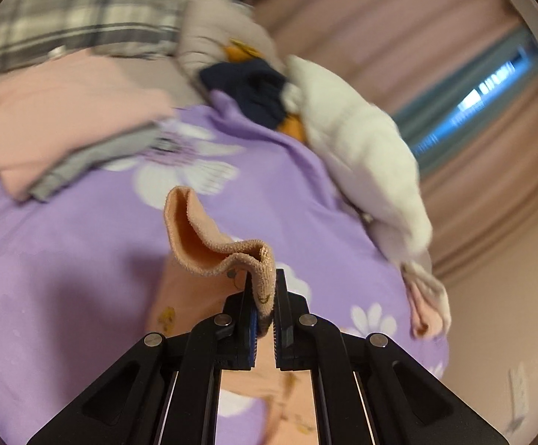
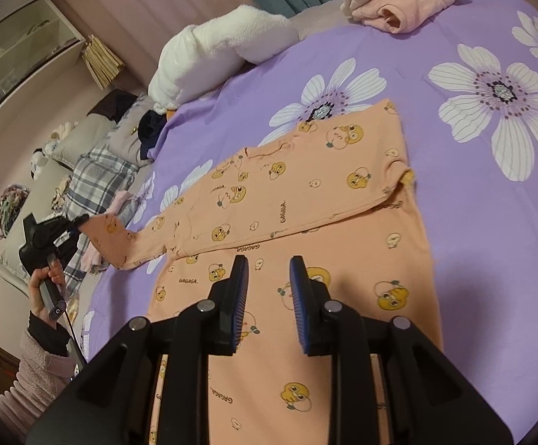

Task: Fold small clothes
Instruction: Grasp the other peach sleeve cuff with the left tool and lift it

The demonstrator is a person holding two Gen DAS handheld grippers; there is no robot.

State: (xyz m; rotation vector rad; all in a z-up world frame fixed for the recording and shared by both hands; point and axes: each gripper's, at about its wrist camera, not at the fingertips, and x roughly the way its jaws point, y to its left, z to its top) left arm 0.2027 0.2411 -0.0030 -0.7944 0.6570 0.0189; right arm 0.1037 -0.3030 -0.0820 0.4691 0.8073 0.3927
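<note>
Peach knit cuff [image 1: 232, 256] curls, ribbed.

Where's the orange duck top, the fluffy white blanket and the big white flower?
orange duck top [image 2: 306, 200], right wrist view, its chest.
fluffy white blanket [image 2: 228, 48], right wrist view, its middle.
big white flower [image 2: 499, 92], right wrist view, its dark centre.

One orange printed garment [image 2: 306, 204] lies on the purple flowered bedspread [image 2: 473, 222], and two tongs are in view: the right tongs [image 2: 269, 296] and the left tongs [image 2: 79, 222]. One fluffy white bundle [image 2: 224, 48] sits at the bed's edge, one pink-and-cream folded pile [image 2: 399, 3] beyond it, and one plaid cloth [image 2: 98, 178] beside a dark navy item [image 2: 150, 126]. One hand [image 2: 42, 289] shows.
</note>
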